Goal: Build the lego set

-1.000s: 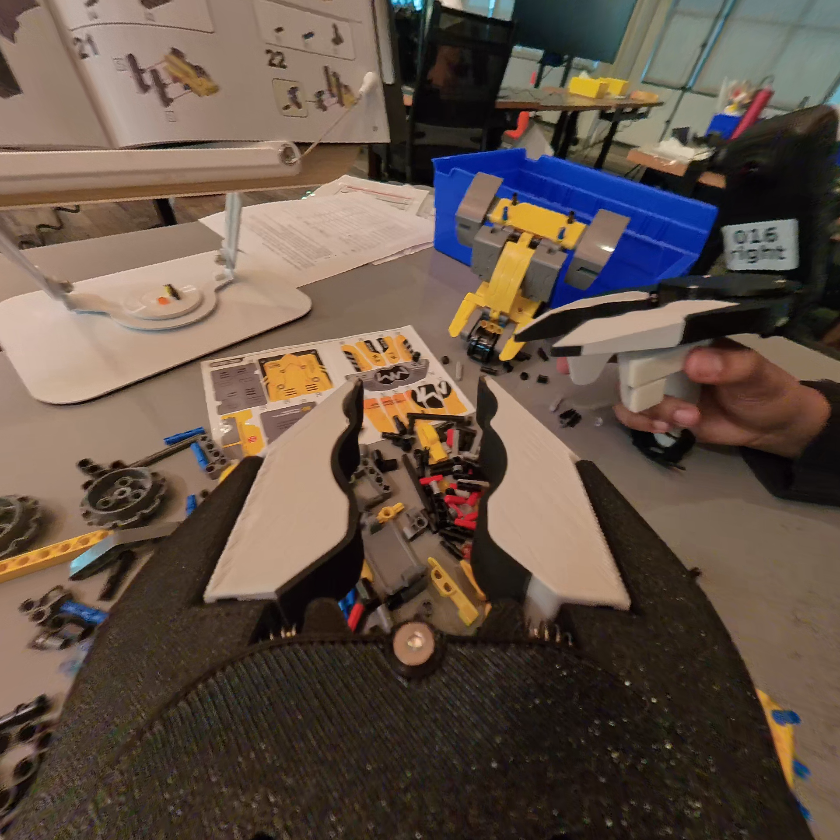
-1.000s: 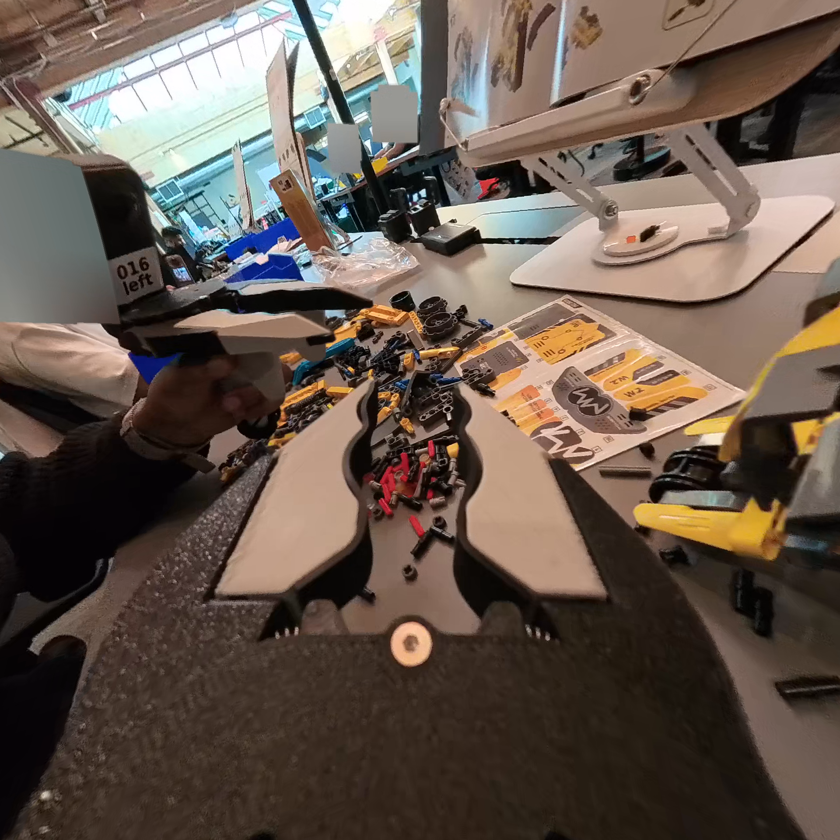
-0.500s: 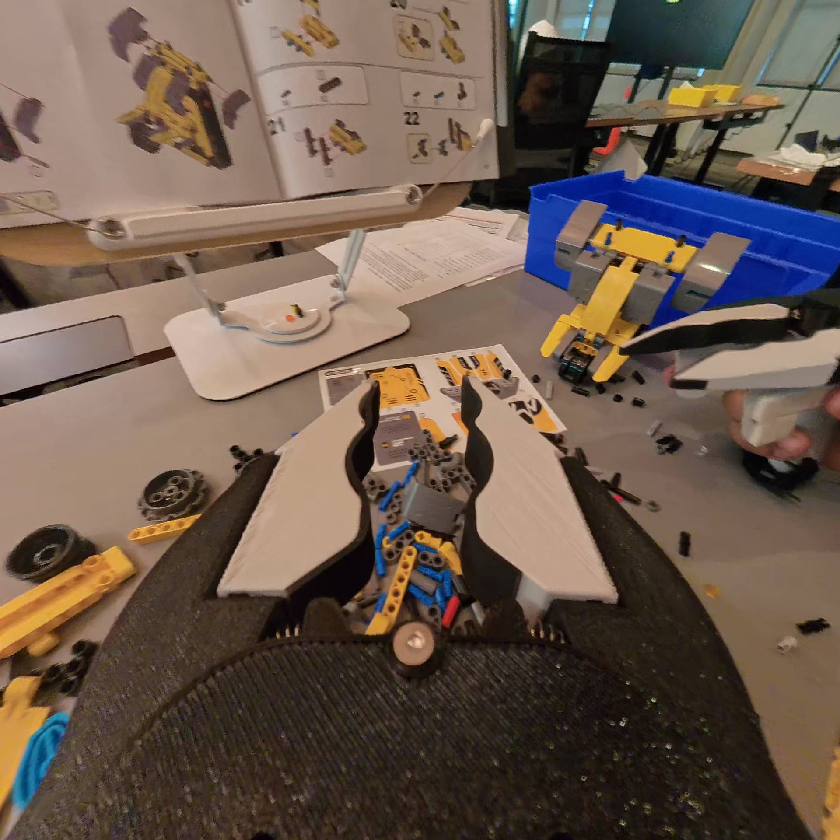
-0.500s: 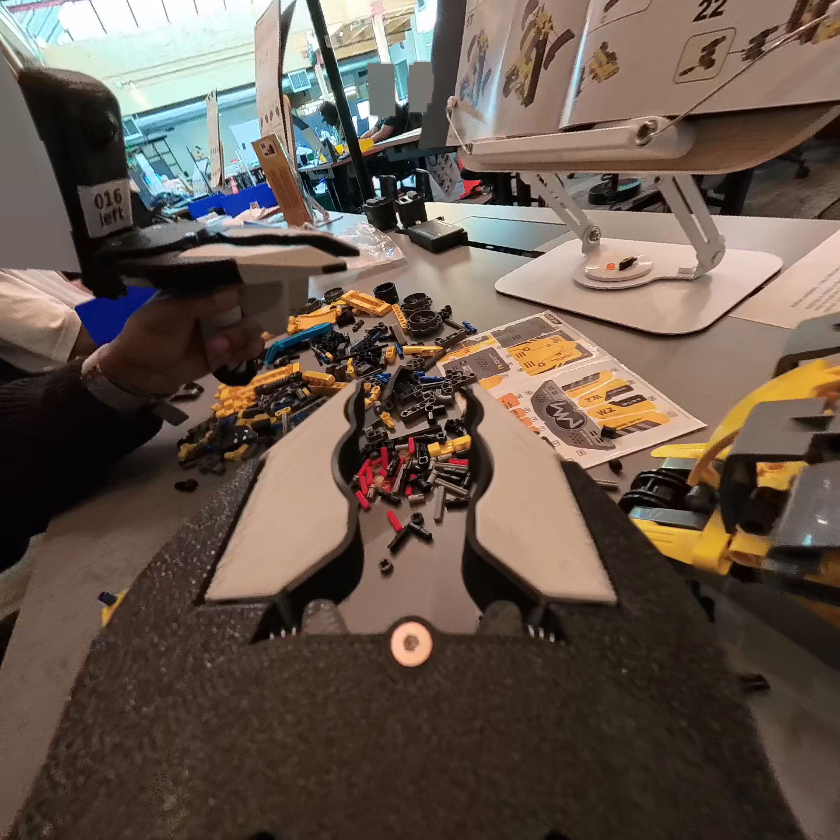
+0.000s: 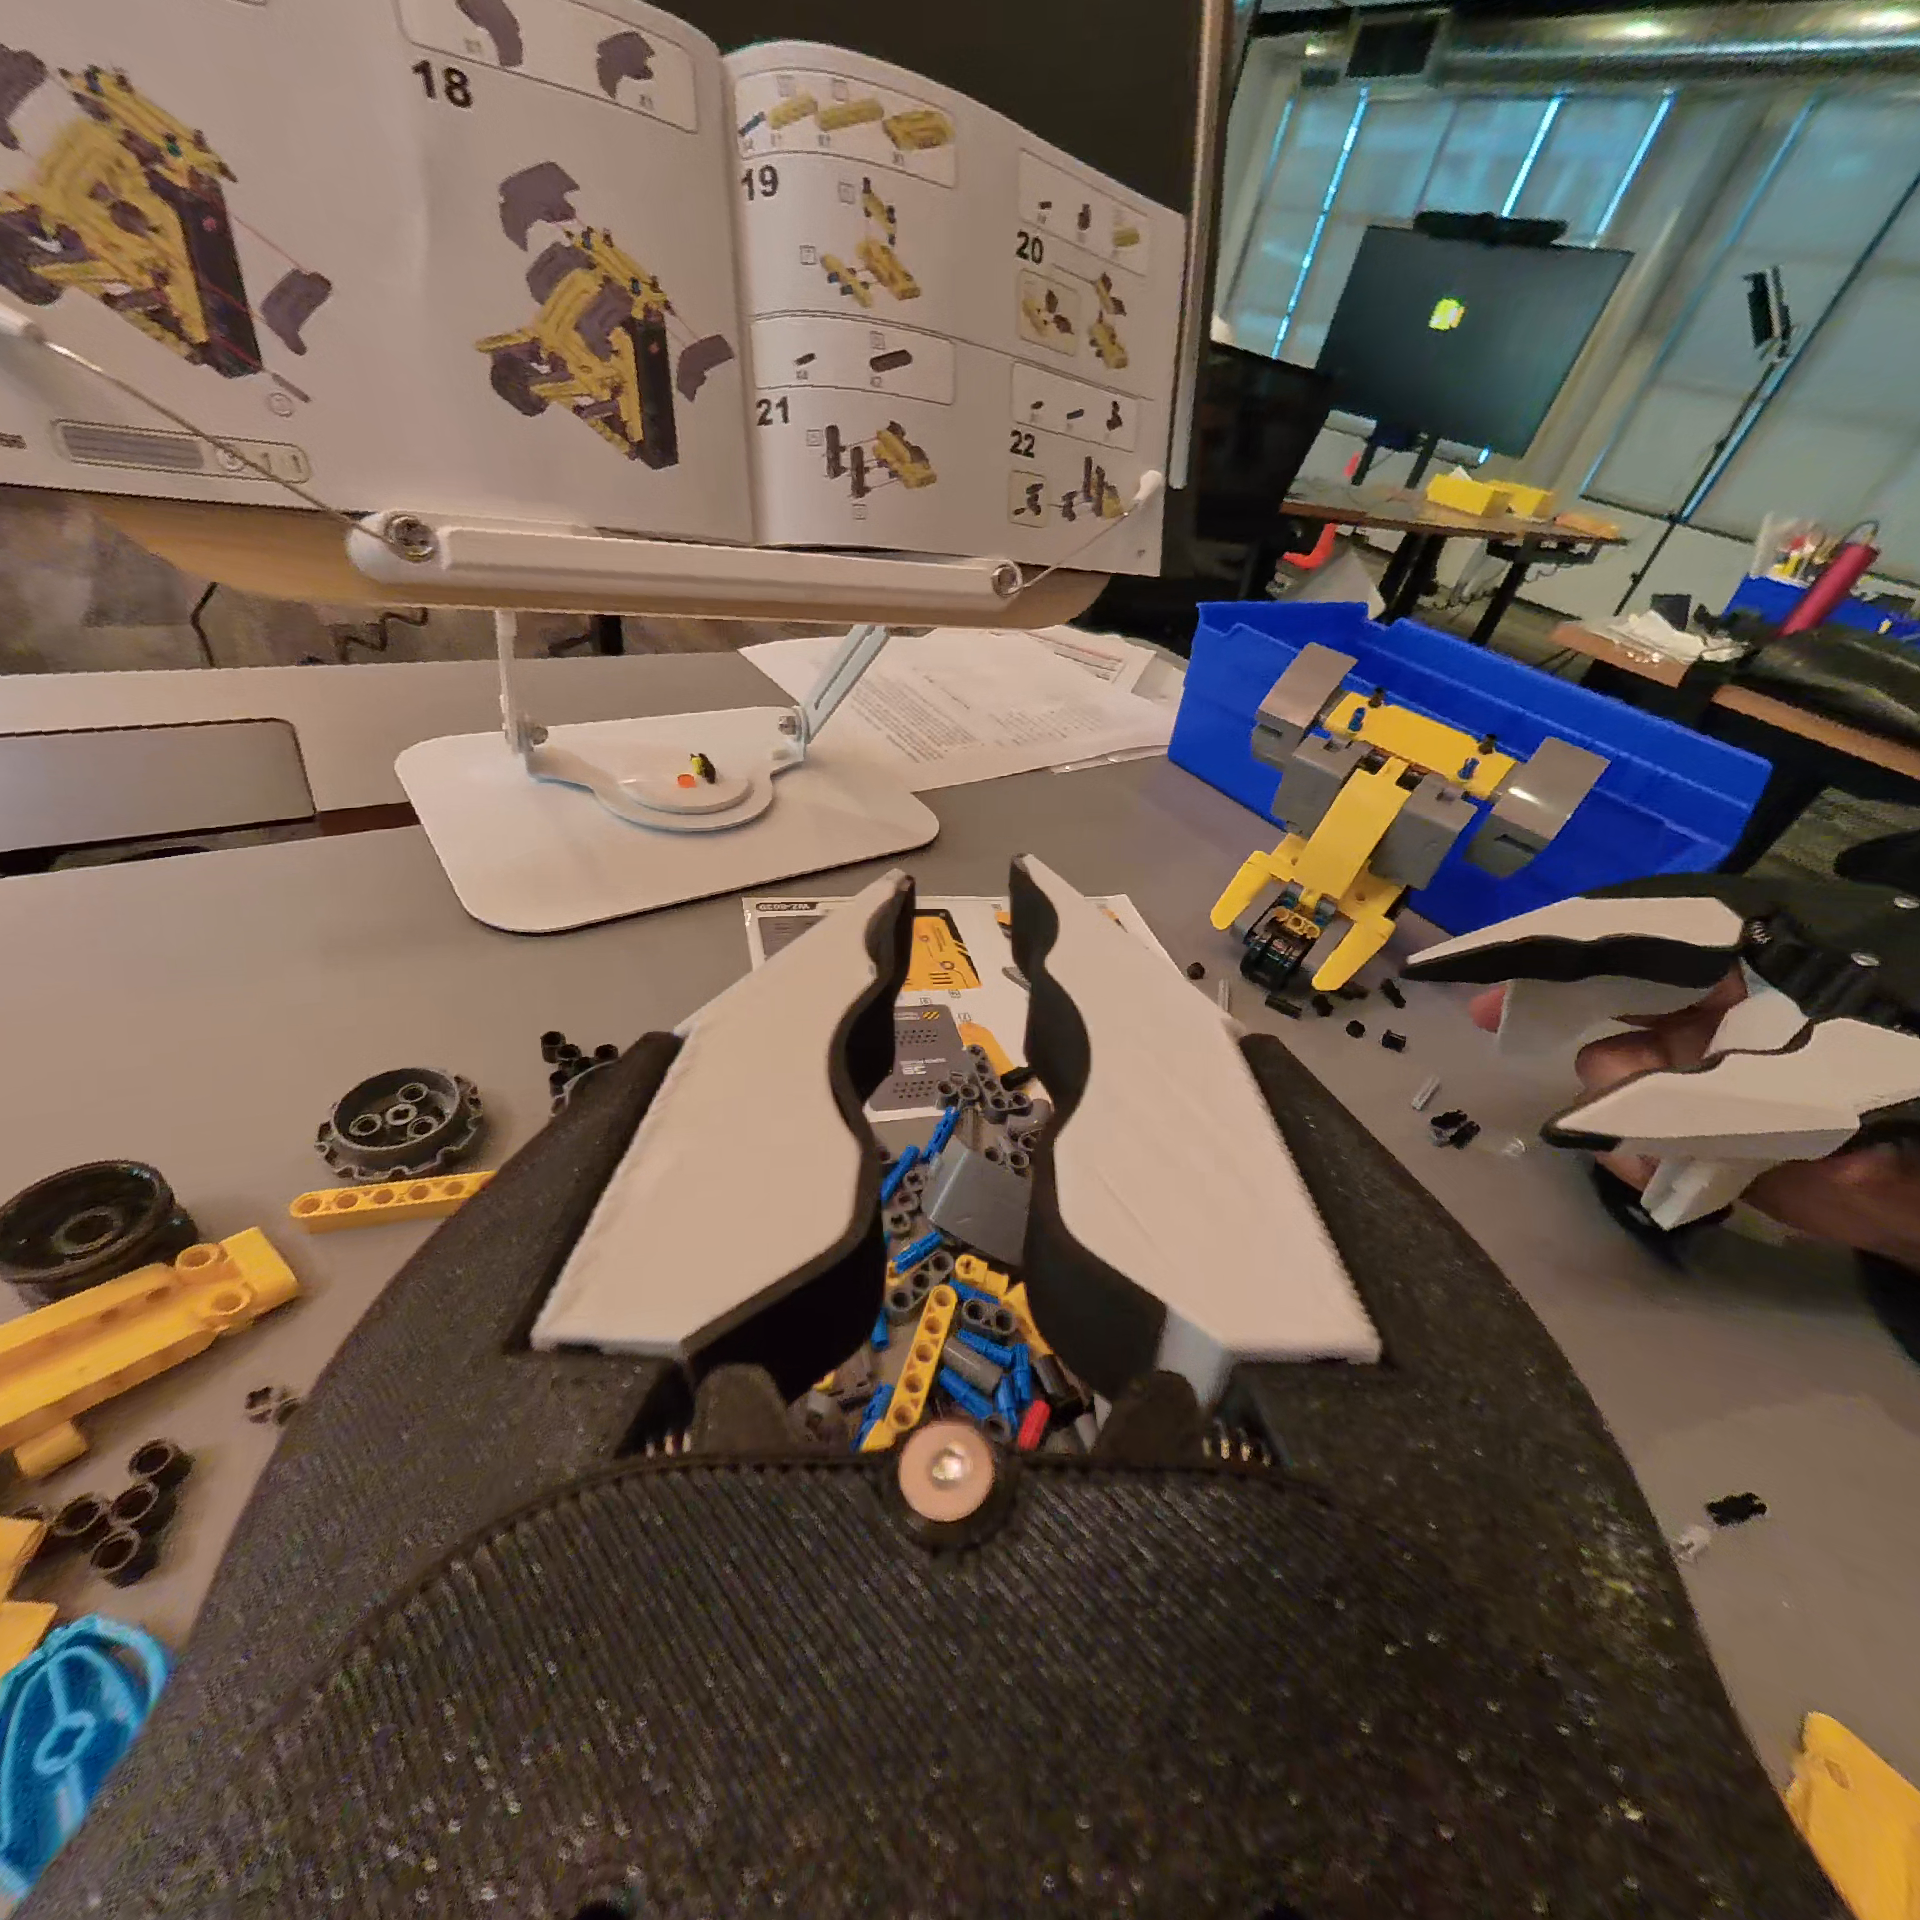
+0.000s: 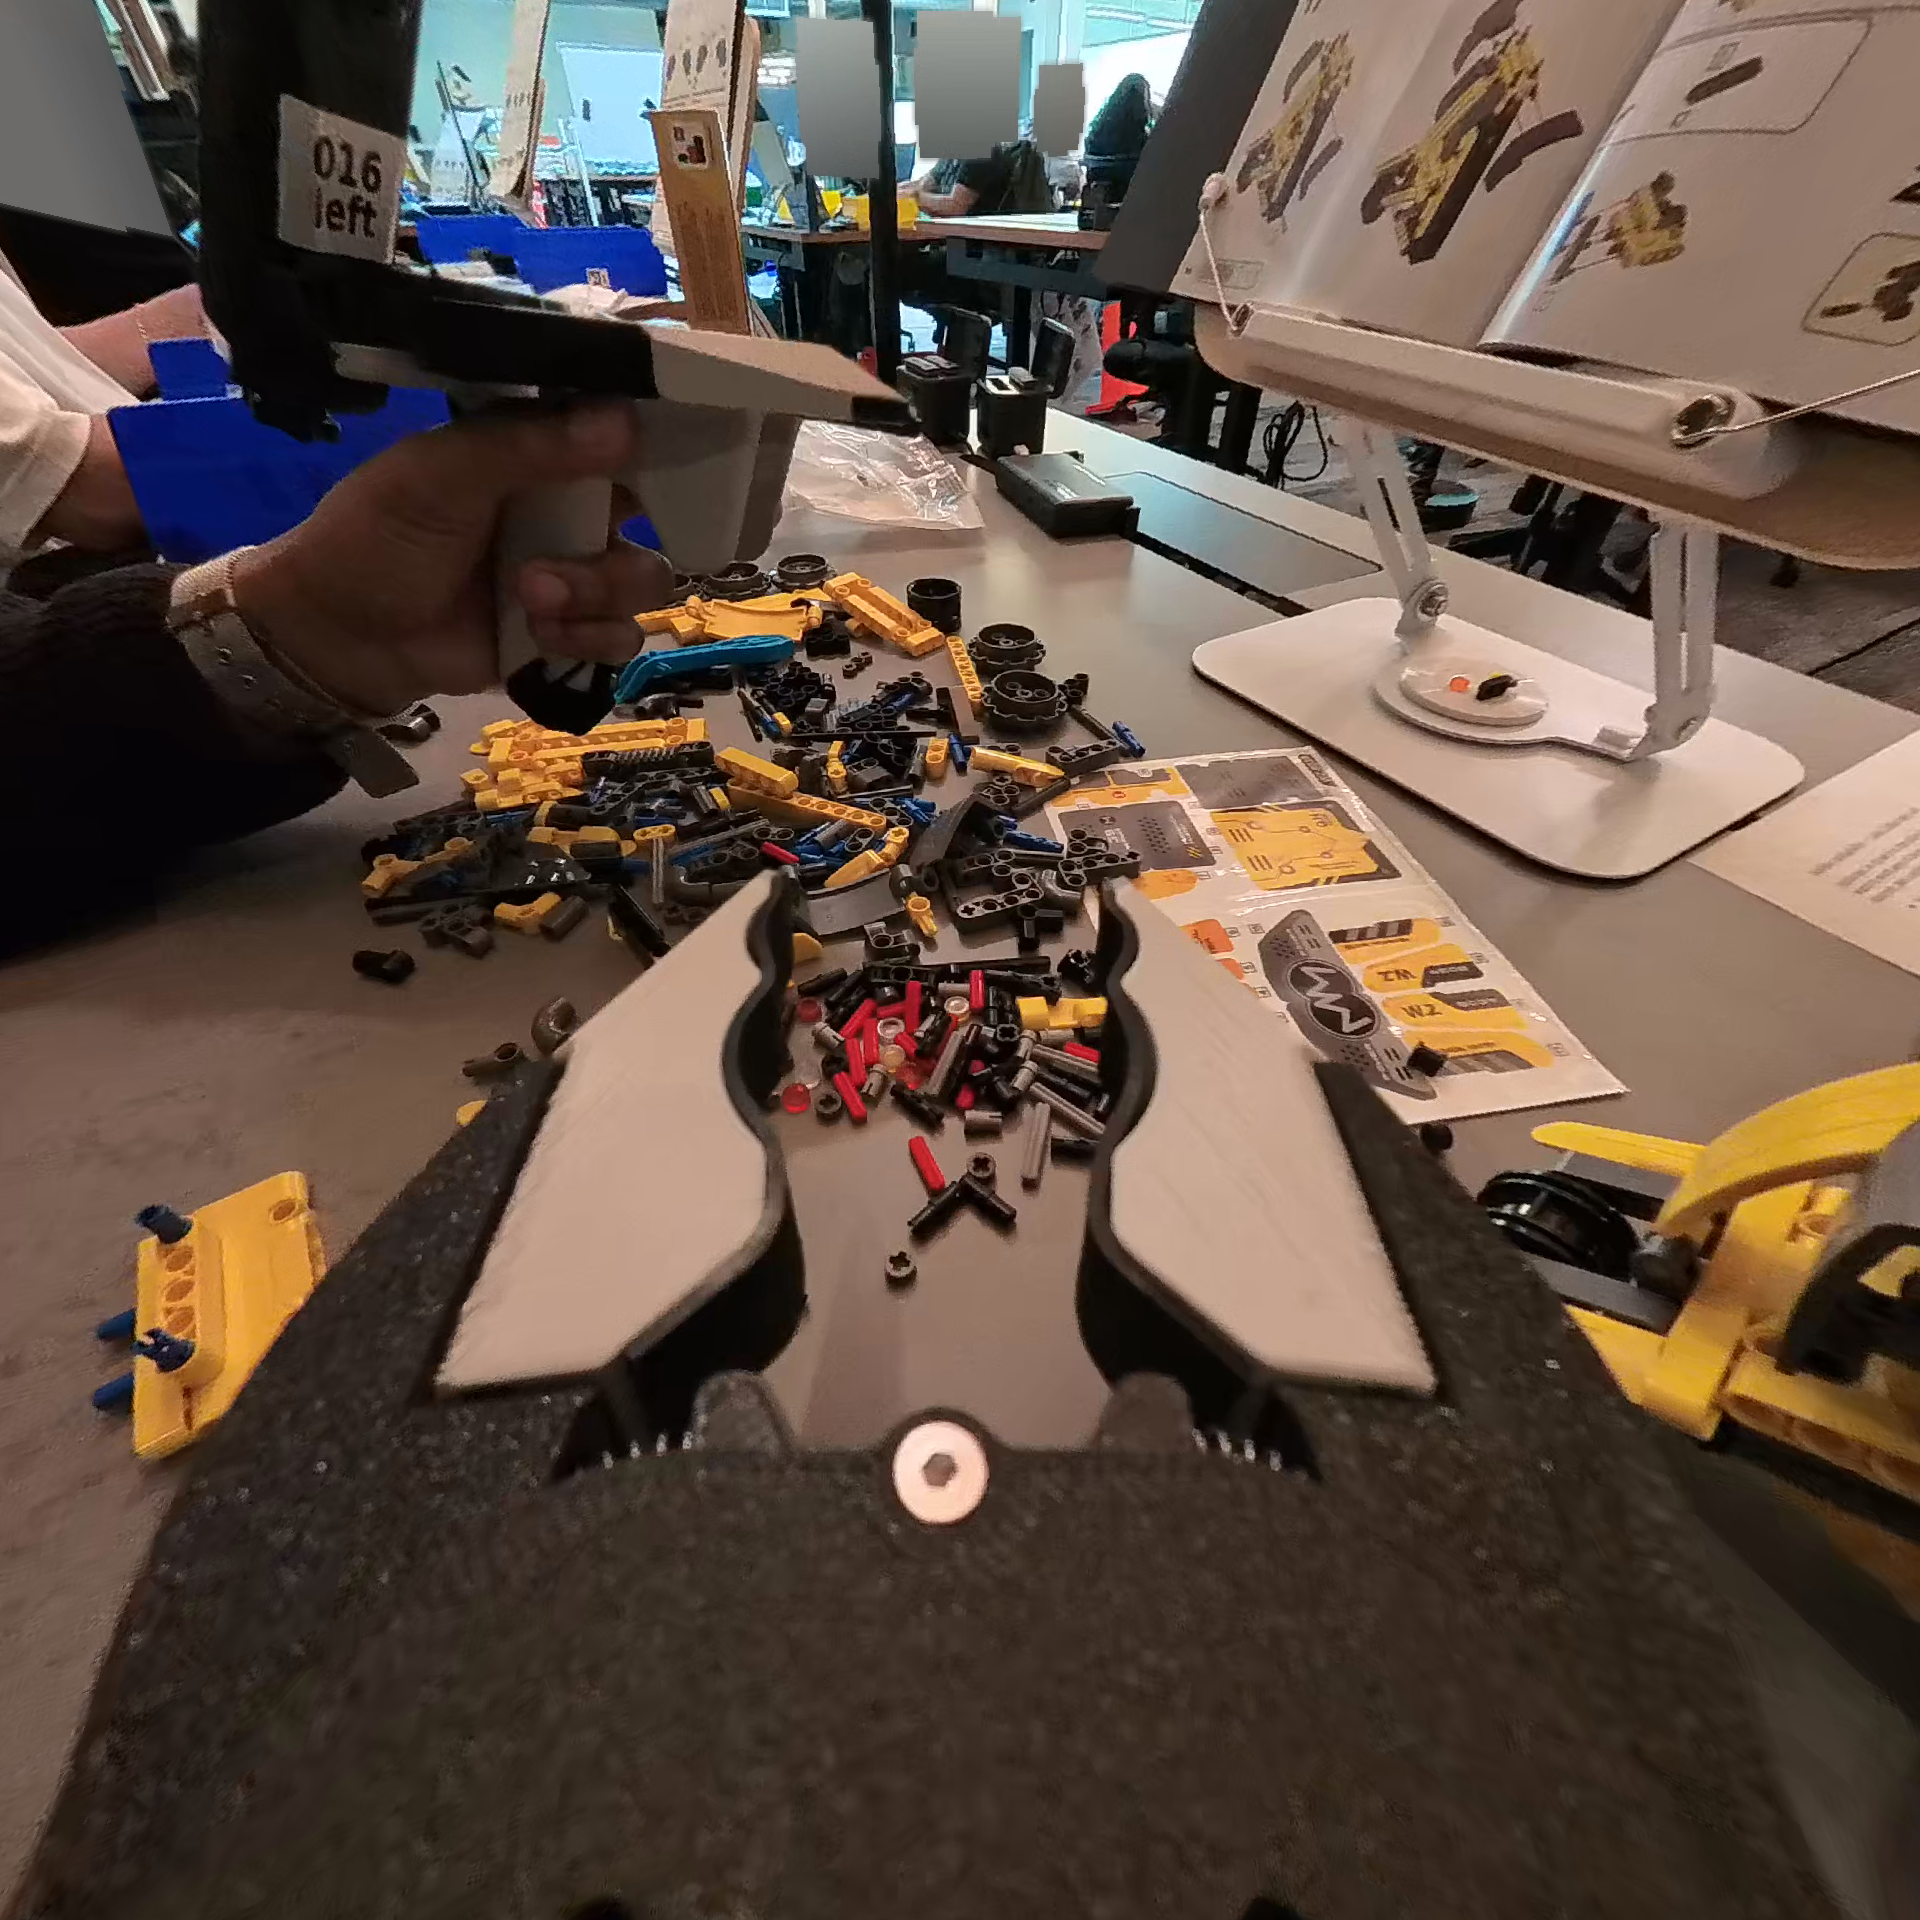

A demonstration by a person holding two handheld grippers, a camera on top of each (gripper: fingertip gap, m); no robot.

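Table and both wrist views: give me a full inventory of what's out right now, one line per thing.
Loose Lego pieces: one big pile, yellow, black, blue, grey, table centre.
Small pins: one cluster, red, black, grey, between the right gripper's fingers.
Part-built model: one, yellow and grey, against the blue bin.
Blue bin: one, back right.
Sticker sheet: one, yellow and grey, flat beside the pile.
Instruction booklet: one, open on the white stand.
Black wheels: two, left.
Printed papers: white, behind the stand.
Left gripper: open, empty.
Right gripper: open, empty.
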